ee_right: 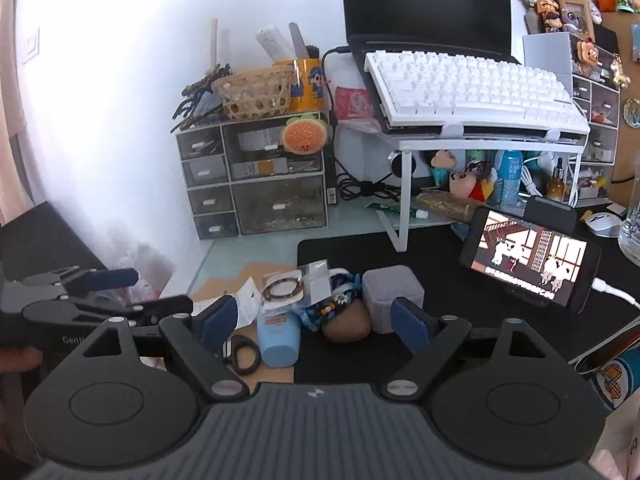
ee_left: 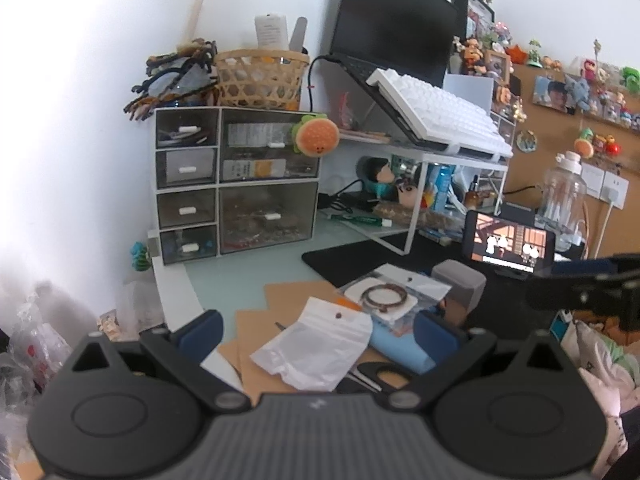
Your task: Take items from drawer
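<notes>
A white drawer organizer [ee_left: 236, 184] with smoky clear drawers stands on the desk against the wall; all its drawers look closed. It also shows in the right wrist view [ee_right: 256, 176]. My left gripper [ee_left: 316, 330] is open and empty above a pile of items on the desk: a white zip bag [ee_left: 316, 348], a bagged bracelet [ee_left: 384, 296], a blue tube [ee_left: 400, 346] and a grey box [ee_left: 460, 280]. My right gripper [ee_right: 316, 316] is open and empty over the same pile: the bracelet [ee_right: 282, 286], the blue tube [ee_right: 278, 338], a brown pouch [ee_right: 346, 320] and the grey box [ee_right: 392, 290].
A wicker basket [ee_left: 260, 78] and a burger plush [ee_left: 316, 136] sit on the organizer. A white stand [ee_left: 420, 160] carries a white keyboard [ee_left: 440, 108] and a laptop. A lit phone [ee_left: 508, 242] stands on the black mat. Scissors [ee_right: 242, 354] lie near the tube.
</notes>
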